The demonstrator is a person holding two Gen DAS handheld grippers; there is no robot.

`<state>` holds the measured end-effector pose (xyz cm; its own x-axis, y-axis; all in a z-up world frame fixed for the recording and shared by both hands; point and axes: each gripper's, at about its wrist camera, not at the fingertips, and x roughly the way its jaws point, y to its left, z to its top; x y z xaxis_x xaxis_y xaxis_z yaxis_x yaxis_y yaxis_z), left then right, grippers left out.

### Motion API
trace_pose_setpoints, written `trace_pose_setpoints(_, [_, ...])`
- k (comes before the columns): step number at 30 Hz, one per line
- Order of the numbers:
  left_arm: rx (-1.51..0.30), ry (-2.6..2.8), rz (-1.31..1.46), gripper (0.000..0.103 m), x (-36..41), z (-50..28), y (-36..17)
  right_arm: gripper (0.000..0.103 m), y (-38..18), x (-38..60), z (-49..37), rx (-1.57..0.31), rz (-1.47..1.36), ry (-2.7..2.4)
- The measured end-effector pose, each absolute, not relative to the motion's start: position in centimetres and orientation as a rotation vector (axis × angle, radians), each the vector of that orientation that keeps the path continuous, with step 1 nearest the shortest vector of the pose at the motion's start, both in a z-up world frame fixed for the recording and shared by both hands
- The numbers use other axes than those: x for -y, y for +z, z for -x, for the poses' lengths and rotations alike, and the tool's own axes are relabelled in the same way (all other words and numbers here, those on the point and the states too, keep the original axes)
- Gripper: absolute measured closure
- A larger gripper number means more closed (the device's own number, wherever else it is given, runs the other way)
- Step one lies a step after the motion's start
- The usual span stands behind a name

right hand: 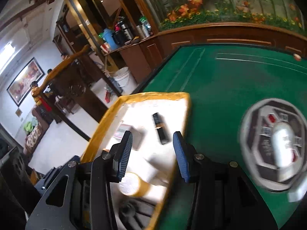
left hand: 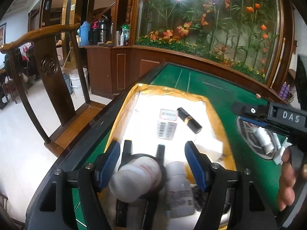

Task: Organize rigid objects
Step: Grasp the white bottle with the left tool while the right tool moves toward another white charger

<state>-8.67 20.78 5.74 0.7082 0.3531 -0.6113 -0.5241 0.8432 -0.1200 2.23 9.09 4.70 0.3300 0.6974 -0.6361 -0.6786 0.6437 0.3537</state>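
**Small bottles in the tray: light, hard, apt to roll**

Nearest the left wrist camera, a white plastic bottle [left hand: 134, 180] lies between the blue pads of the left claw [left hand: 152, 164], which stands wide with a clear gap on both sides, so nothing is gripped. A smaller white labelled bottle [left hand: 179, 187] lies just beside it, also inside the span of the fingers. Both sit at the near end of the yellow-rimmed white tray [left hand: 168, 92] on the green bench [left hand: 220, 88]. Farther up the tray lie a black lipstick tube [left hand: 189, 119] with a gold band and a flat labelled packet [left hand: 167, 126].

The right claw [right hand: 152, 155] hangs above the tray's right rim with its jaws partly apart and empty; below it is a yellowish roll with a white end [right hand: 132, 184], blurred. To its right, on the bench's round central panel [right hand: 249, 134], lies a white tube [right hand: 284, 145].

These things look light and stiff. The bottles are smooth and round, so I judge they would slip or roll under an off-centre pinch; take them across the middle of the body, pads square to the sides. The lipstick is slim and hard: grip across its short width near the gold band. The flat packet would be hardest to lift off the tray floor.
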Motion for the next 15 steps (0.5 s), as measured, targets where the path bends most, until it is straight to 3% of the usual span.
trace_pose_setpoints(15, [-0.646,0.237,0.208,0.032,-12.5,6.2,7.8,0.059,5.0,9.4,-10.4,-0.831,-0.042,0.521])
